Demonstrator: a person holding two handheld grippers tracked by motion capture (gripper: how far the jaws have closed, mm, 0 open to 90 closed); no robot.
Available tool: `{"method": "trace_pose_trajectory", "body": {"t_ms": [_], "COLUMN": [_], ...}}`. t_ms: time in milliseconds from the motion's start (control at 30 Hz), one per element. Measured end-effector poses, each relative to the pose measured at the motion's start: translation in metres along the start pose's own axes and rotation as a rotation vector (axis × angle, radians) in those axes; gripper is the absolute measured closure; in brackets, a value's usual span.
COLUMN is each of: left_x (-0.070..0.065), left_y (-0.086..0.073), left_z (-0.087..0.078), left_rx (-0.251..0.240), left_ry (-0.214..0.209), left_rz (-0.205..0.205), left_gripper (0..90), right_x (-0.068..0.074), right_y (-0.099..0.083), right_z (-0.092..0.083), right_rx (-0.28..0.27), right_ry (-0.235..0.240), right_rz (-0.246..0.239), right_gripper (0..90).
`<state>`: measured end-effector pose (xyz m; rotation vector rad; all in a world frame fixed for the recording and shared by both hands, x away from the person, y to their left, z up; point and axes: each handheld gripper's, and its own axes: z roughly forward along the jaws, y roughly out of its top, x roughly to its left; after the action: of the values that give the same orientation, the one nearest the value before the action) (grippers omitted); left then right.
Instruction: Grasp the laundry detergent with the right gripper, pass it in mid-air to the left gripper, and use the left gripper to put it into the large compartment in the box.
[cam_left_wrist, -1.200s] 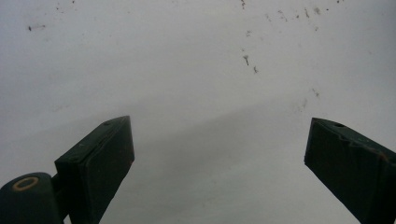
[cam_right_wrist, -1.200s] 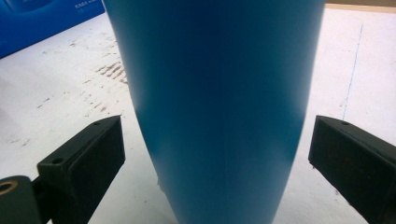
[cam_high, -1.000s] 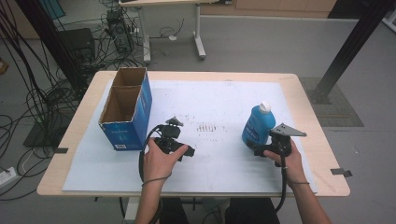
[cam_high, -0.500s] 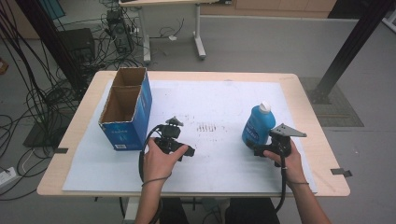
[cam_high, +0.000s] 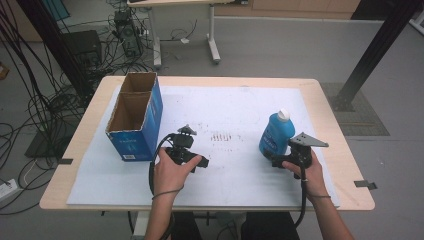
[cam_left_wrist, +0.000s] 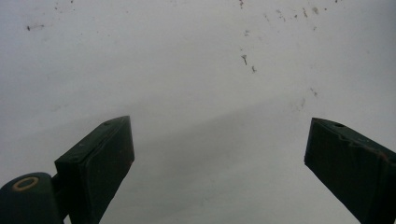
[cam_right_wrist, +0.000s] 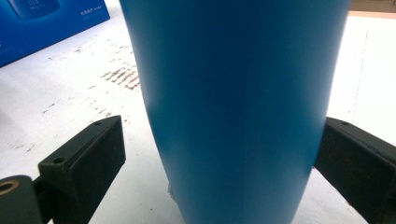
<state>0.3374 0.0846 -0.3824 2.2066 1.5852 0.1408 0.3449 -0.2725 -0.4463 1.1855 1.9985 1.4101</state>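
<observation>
Blue bottle (cam_high: 275, 135) stands upright on the white sheet (cam_high: 235, 112) at the right side of the table (cam_high: 327, 100), white cap (cam_high: 283, 114) on top, long axis vertical. Right gripper (cam_high: 278, 161) sits just beside its base, on the person's side, and in the right gripper view the bottle (cam_right_wrist: 238, 107) rises straight up between the 2 black jaws. There the left jaw stands clear of the bottle wall with white sheet showing in the gap; the right jaw is at the bottle's edge, contact unclear. So: right gripper (cam_right_wrist: 219, 154) spread around the bottle, not clamped on it as far as I can judge. Key relation: bottle is dead ahead and already inside the jaw gap, so a squeeze looks like all a grasp needs. Right hand (cam_high: 306, 172) is far nearer than the left. Left gripper (cam_high: 187, 142) rests mid-table near the rust-coloured marks (cam_high: 226, 136); in the left gripper view its jaws are wide apart with nothing but white sheet between them (cam_left_wrist: 219, 154). Open cardboard box (cam_high: 135, 117), 2 compartments, blue outside, stands at the left of the table, well apart from the bottle. Hard to read: bottle cap and base are cut off in the right gripper view; the label is blurred; the inside of the box is partly shadowed.
</observation>
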Motion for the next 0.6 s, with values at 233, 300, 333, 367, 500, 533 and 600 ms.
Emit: {"method": "trace_pose_trajectory", "body": {"t_ms": [233, 300, 333, 367, 500, 533, 600], "left_x": [-0.0002, -0.0002, 0.0000, -0.0001, 0.0003, 0.0005, 0.0006], "left_y": [-0.0001, 0.0001, 0.0002, 0.0002, 0.0000, -0.0001, -0.0002], "left_z": [0.0007, 0.0005, 0.0002, 0.0001, -0.0004, -0.0005, -0.0008], "left_rx": [0.002, 0.003, 0.002, 0.001, -0.002, -0.002, -0.003], "left_ry": [0.003, 0.004, 0.004, 0.004, 0.002, 0.003, 0.003], "left_rz": [-0.001, 0.000, 0.000, -0.001, -0.005, -0.005, -0.008], "left_gripper": [8.6, 8.6, 8.6, 8.6, 8.6, 8.6, 8.6], "right_x": [0.0002, 0.0003, 0.0003, 0.0004, 0.0006, 0.0007, 0.0006], "right_y": [0.0001, 0.0001, 0.0001, 0.0002, 0.0002, 0.0002, 0.0002], "right_z": [-0.0001, -0.0002, -0.0002, -0.0002, -0.0001, -0.0001, -0.0002], "right_rx": [-0.003, -0.003, -0.003, -0.004, -0.003, -0.003, -0.004], "right_ry": [-0.001, 0.000, 0.000, 0.000, 0.000, 0.000, -0.001], "right_rz": [0.000, 0.001, 0.001, 0.001, -0.001, -0.001, 0.000], "right_gripper": [3.7, 3.7, 3.7, 3.7, 3.7, 3.7, 3.8]}}
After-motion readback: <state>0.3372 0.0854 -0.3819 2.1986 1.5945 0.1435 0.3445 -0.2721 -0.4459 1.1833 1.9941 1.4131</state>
